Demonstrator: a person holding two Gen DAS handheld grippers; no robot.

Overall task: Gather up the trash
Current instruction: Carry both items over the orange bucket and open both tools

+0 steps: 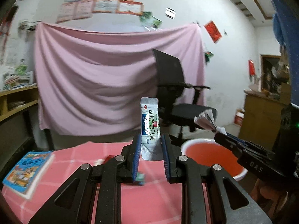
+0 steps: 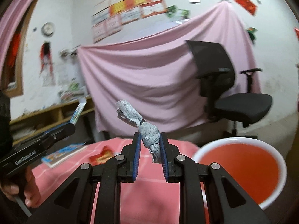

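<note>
Black linkage arms fill the foreground of both wrist views, each pair of jaws closed on a piece of trash. Left gripper (image 1: 150, 145) clamps an upright white and silver medicine sachet (image 1: 150, 128) between its blue pads, the printed packet standing clear above the fingertips. Right gripper (image 2: 149, 145) pinches a twisted, knotted grey tissue (image 2: 143, 130), whose crumpled end leans up and to the left.

Both tools are held above a desk (image 2: 142, 192) covered in a pink checked cloth, with a red basin (image 2: 241, 169) with a white rim just beyond the desk's right edge. Seen from the left wrist, the right gripper and its tissue hang over the near rim of that basin. A blue picture book (image 1: 27, 171) lies at the desk's left side, and a red wrapper (image 2: 101, 155) rests further back on the cloth, blurred. A hand (image 2: 24, 190) grips the left tool's handle. Behind stand a black office chair (image 2: 228, 93) and a pink sheet (image 1: 112, 78) draped across the wall.
</note>
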